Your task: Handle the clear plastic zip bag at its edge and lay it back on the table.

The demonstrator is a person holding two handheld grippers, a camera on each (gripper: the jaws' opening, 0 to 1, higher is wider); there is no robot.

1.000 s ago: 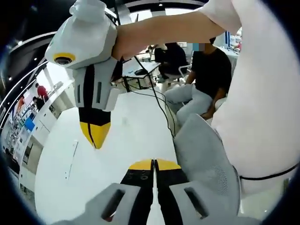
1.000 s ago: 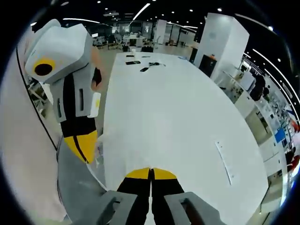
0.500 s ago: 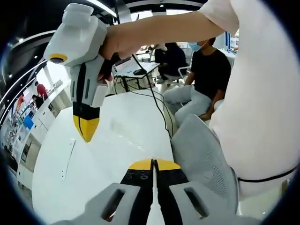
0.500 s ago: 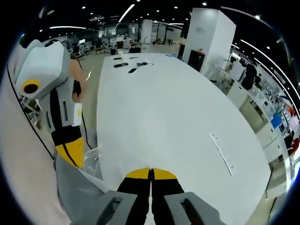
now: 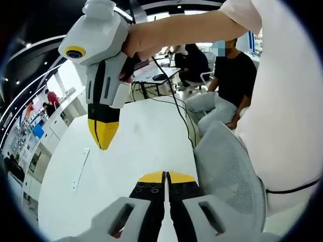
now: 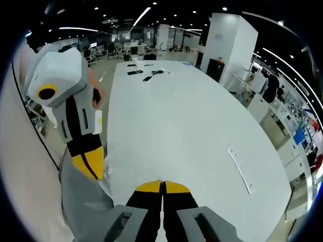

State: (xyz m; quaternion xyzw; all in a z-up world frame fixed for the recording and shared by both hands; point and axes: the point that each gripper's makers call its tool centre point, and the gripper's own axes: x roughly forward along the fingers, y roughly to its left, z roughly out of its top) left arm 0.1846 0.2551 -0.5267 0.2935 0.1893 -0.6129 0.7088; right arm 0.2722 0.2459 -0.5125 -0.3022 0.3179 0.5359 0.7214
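Jaws of left gripper (image 5: 165,175) pressed together, nothing between. Right gripper (image 6: 162,184) likewise, tips above near table (image 6: 176,121) edge. Zip bag (image 6: 108,174) faintly visible at that edge, beside mesh chair (image 5: 229,171). No legible writing.

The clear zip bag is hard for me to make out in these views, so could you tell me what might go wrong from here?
1. Both grippers' jaws look shut, and the bag is only a faint sheen near the table edge by the left gripper; its edge could easily be missed.
2. It lies close to the edge, above the grey mesh chair, so a nudge might slide it off.
3. The right gripper hangs above the tabletop, with contact hard to judge.
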